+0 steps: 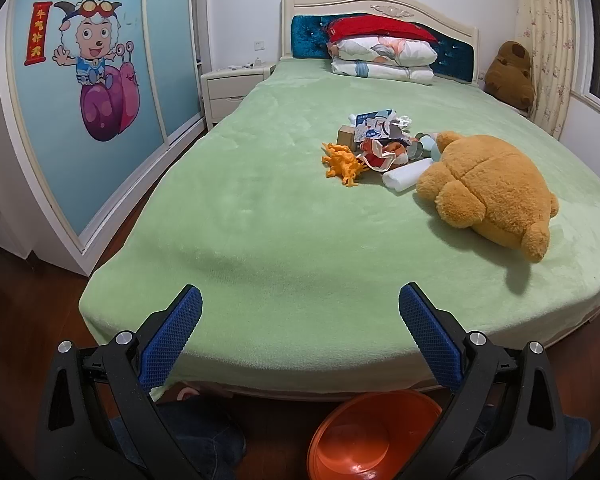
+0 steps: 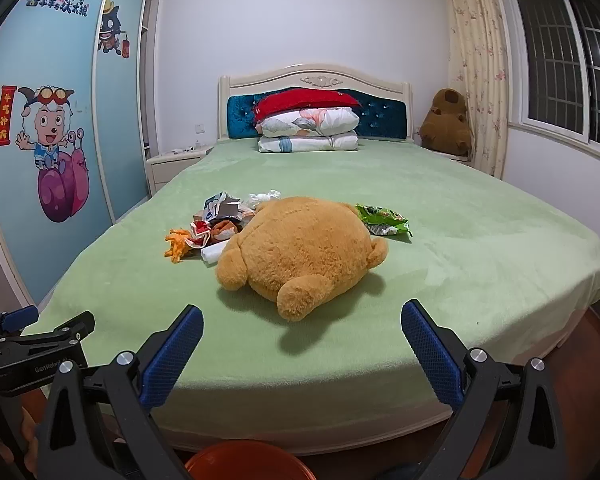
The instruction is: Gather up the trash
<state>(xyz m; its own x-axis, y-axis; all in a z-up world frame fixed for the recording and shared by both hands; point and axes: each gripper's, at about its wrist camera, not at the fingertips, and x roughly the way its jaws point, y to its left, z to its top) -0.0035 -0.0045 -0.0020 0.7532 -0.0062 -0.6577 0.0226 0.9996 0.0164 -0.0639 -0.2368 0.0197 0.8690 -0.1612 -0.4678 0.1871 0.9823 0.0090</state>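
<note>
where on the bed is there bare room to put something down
Free: the wide green blanket stretch between the wardrobe-side edge and the trash pile, and the strip before the folded quilts. Crowded: mid-bed, around the orange plush bear and green snack bag.

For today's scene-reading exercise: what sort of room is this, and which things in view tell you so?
Most likely a child's bedroom: a bed with folded bedding, a cartoon-decorated wardrobe, and a plush bear lying on the bed.
</note>
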